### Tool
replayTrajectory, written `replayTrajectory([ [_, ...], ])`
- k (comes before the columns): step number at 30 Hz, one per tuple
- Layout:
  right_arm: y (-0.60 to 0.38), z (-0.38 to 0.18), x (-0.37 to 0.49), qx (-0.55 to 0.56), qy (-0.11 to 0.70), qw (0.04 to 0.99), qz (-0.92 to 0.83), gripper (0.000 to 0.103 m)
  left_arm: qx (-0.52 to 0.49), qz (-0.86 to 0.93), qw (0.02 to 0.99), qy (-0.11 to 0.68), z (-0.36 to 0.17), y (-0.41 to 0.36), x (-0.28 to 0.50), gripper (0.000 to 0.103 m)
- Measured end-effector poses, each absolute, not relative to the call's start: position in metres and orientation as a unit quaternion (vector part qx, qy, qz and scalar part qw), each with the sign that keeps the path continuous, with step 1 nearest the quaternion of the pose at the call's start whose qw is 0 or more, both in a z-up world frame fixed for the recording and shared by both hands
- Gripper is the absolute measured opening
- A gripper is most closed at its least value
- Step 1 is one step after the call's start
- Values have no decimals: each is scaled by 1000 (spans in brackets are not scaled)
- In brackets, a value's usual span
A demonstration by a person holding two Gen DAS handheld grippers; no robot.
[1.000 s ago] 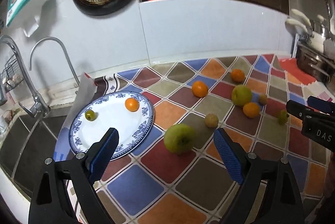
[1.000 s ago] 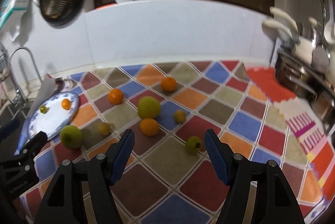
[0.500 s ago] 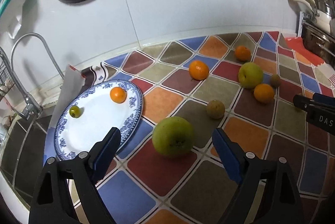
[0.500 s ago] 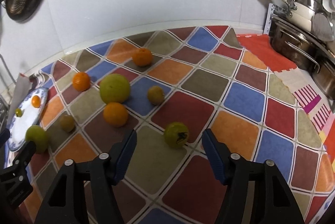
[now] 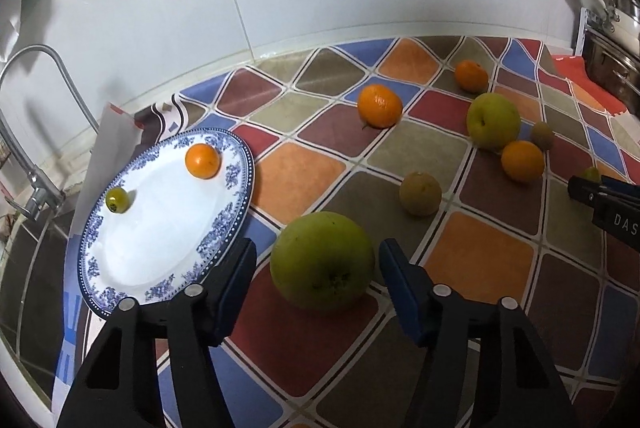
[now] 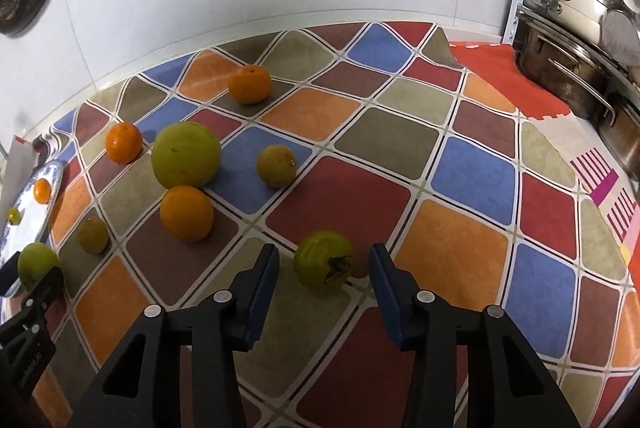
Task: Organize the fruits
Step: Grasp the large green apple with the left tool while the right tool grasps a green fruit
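Item: large green apple (image 5: 322,260). Round, no long axis to be told; its dimpled end is turned toward the left claw (image 5: 316,270). It is seated on the desk (image 5: 492,268) between the left claw's blue pads, a narrow gap seen at each side. The jaws are closing, pads not yet pressed on the fruit.

Item: small green tomato (image 6: 323,265). Round; its stalk end is turned sideways toward the right claw (image 6: 323,268), slightly to that claw's right. It is seated between the pads, untouched, jaws closing.

Item: blue-patterned plate (image 5: 236,211). Found to the left of the left claw, just beside its left pad; a small orange (image 5: 202,161) and a small green fruit (image 5: 117,200) are carried on it.
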State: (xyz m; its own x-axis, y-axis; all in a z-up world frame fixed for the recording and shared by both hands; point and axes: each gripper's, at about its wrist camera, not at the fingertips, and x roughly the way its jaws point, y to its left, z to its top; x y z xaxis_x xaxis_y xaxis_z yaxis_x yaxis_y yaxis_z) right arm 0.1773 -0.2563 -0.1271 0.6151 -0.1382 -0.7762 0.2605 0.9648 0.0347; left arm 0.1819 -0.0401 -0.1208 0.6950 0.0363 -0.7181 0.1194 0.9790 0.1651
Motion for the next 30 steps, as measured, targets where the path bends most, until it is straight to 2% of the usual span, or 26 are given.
replayTrajectory([
  [5, -254, -127, 178, 64, 428, 895, -111, 30, 96, -29, 913, 395, -123, -39, 183, 50],
  [14, -245, -118, 171, 54, 419, 902, -87, 30, 85, -42, 912, 399, -120, -37, 179, 50],
  [30, -223, -83, 149, 42, 383, 922, -38, 30, 68, -43, 932, 353, -80, -23, 145, 50],
])
